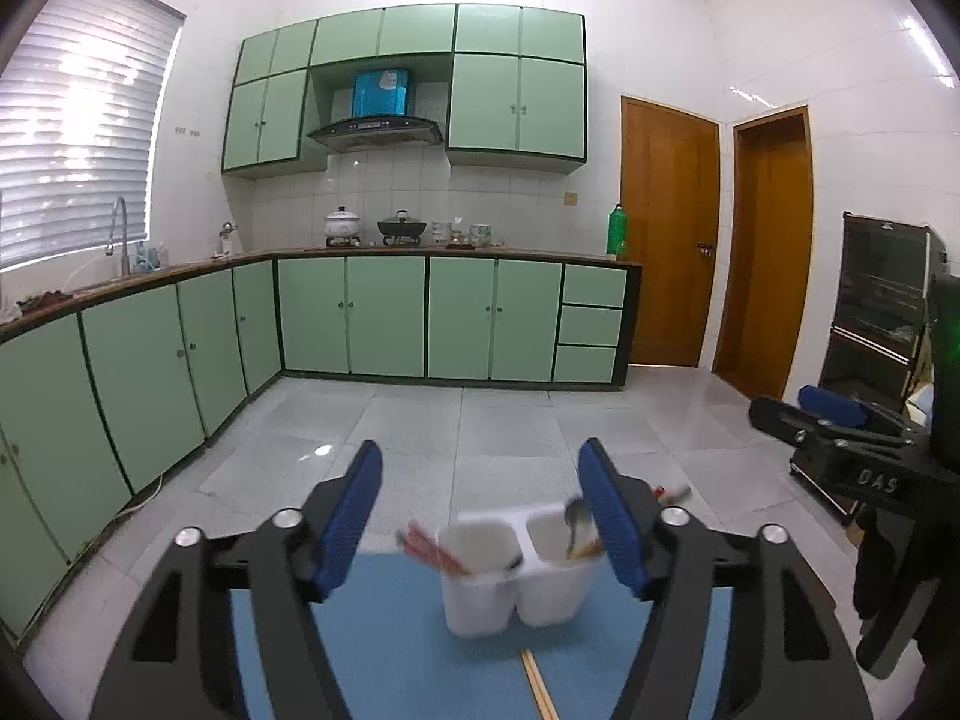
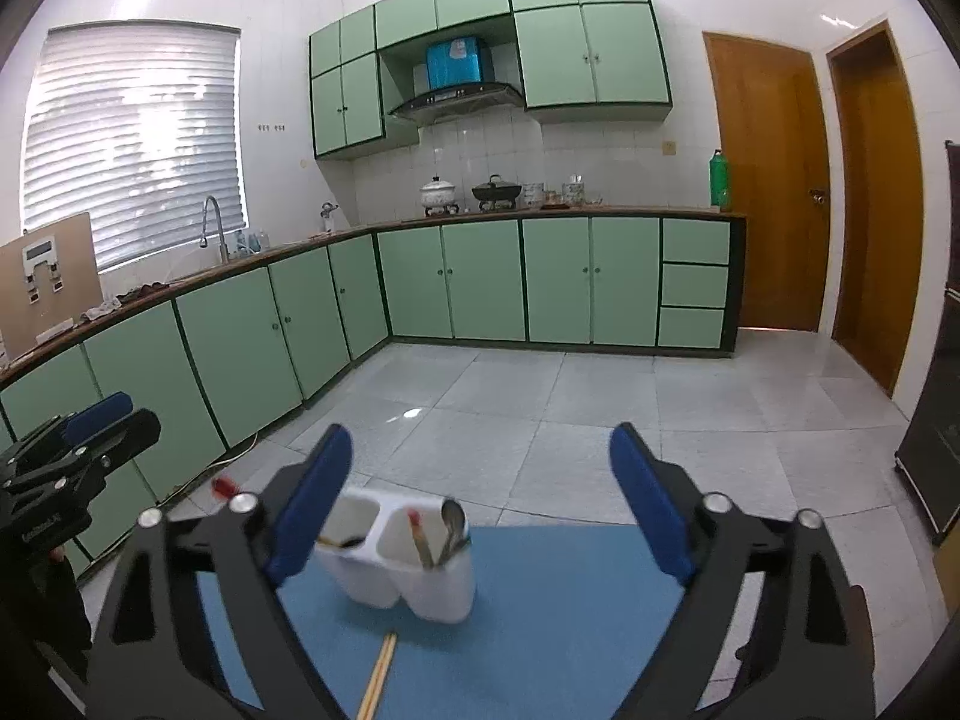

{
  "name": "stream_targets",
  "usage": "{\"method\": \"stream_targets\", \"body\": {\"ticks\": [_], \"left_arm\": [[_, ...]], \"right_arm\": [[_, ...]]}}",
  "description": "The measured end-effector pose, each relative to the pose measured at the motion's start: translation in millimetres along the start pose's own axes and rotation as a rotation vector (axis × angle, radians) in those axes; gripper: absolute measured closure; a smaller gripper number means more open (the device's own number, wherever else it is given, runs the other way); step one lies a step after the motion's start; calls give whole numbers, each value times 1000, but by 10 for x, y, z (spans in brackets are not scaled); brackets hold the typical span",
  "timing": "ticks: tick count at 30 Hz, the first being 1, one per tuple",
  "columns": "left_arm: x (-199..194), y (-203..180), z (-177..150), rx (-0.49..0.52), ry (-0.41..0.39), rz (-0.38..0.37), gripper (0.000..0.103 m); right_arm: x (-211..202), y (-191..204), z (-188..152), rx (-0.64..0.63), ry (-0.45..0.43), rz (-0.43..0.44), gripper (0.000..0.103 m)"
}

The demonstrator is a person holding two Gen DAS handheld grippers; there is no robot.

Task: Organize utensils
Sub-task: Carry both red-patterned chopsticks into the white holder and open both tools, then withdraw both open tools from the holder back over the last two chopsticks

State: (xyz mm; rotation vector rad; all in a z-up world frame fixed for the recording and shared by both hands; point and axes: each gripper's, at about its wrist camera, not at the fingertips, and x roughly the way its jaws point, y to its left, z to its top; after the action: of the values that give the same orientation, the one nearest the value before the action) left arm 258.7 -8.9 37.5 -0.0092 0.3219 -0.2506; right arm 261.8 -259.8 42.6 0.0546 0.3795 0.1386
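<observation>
Where blue mat (image 2: 540, 612) lies, white holder (image 2: 414, 570), chopsticks (image 2: 378, 675) beside

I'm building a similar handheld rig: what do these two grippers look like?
Both match: the left gripper and right gripper have angular black frames with cut-out openings, silver round pivot bolts, and two fingers faced with textured blue pads. The right one's side bears pale lettering. No cables or sleeves show.

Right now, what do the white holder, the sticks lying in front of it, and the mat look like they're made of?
White holder: probably plastic, smooth moulded walls. Sticks: likely bamboo or wood, pale tan and matte. Blue mat: flat, matte, maybe rubber or foam; unclear.
</observation>
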Motion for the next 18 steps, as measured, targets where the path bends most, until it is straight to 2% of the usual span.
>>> {"method": "stream_targets", "body": {"ticks": [6, 12, 18], "left_arm": [[-306, -73, -524, -23, 70, 1, 16], [-478, -72, -1148, -48, 191, 8, 14], [-521, -39, -1648, -29, 288, 48, 14]], "right_arm": [[-426, 2, -576, 26, 36, 13, 8], [-641, 85, -1196, 56, 126, 7, 7], [-640, 273, -1716, 83, 236, 18, 7]]}}
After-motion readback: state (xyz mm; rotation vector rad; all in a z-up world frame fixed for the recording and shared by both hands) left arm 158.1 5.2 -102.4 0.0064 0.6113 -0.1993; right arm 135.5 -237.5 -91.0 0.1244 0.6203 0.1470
